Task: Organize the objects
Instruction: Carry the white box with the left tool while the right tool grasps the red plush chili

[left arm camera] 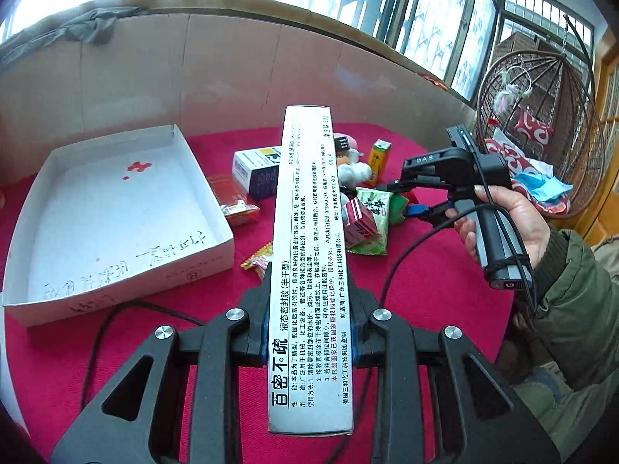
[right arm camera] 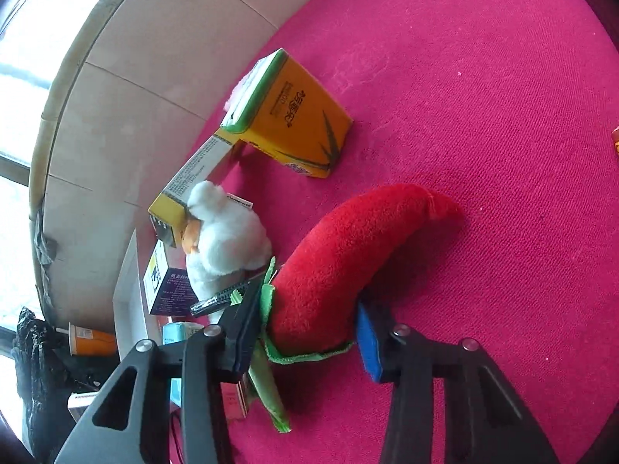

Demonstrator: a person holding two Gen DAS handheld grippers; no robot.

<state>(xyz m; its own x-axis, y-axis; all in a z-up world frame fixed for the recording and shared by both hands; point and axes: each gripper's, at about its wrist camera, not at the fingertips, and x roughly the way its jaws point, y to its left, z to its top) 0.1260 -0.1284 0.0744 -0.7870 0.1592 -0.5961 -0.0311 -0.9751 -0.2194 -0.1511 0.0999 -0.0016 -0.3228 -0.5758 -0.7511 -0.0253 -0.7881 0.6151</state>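
Left gripper [left arm camera: 309,332] is clamped on a long silver sealant box [left arm camera: 309,270], pads pressing both long sides near its lower half; the box is lifted clear of the red tablecloth [left arm camera: 425,290] and points away toward the far wall.

Right gripper [right arm camera: 305,328] straddles the stem end of a red plush chili pepper [right arm camera: 348,255] lying on the cloth. The black finger touches the green leaf collar on one side; the blue pad [right arm camera: 369,344] sits at the pepper's other flank. Can't tell if it's actually squeezing yet. The person's right hand [left arm camera: 514,224] grips that tool's handle at the table's right edge.

Left edge of the table: white shallow cardboard tray [left arm camera: 216,247], handwriting and a red mark inside, nothing else in it. Just beside its right wall, an orange-red packet [left arm camera: 236,201].

Mid-table clutter: green snack bag [left arm camera: 373,216], small red-and-white carton [left arm camera: 359,220] touching it, yellow candy wrapper [left arm camera: 257,257] nearer.

Farther back: white and dark-blue medicine box [left arm camera: 255,172], white plush toy [right arm camera: 228,239], orange-yellow box [right arm camera: 294,120] upright near the far edge.

Beyond the table's right corner, a wicker hanging chair [left arm camera: 541,131].
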